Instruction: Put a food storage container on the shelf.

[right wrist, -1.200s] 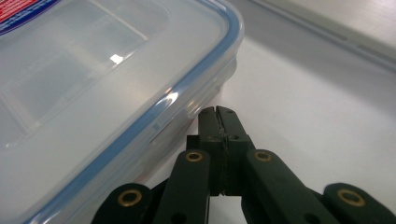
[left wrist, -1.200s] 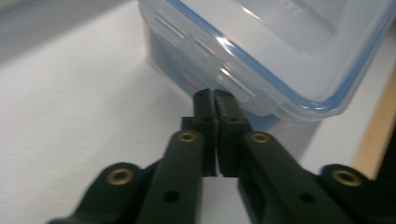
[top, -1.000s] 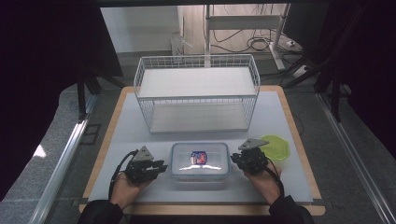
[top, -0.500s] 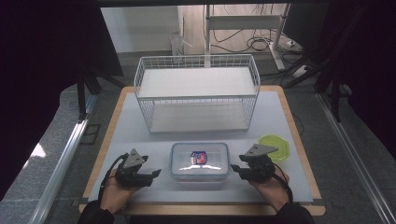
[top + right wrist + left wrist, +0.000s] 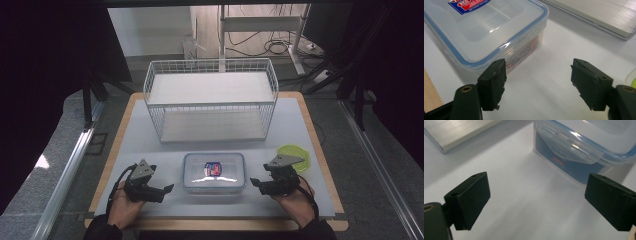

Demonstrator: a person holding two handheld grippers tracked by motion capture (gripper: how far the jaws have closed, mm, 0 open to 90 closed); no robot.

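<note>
Left gripper (image 5: 167, 188): jaws wide, empty.
Right gripper (image 5: 254, 182): likewise.
Risk: clip-lid container (image 5: 214, 172) skids if squeezed unevenly.

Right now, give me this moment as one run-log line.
left claw: open, left of container, apart | right claw: open, right of container, apart | lidded container: on mat, lid on | wire basket: behind it

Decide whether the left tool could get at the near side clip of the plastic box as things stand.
Probably yes. The left tool is open beside the box, and bare mat lies between its jaws and the clip. Nothing stands in the way.
</note>
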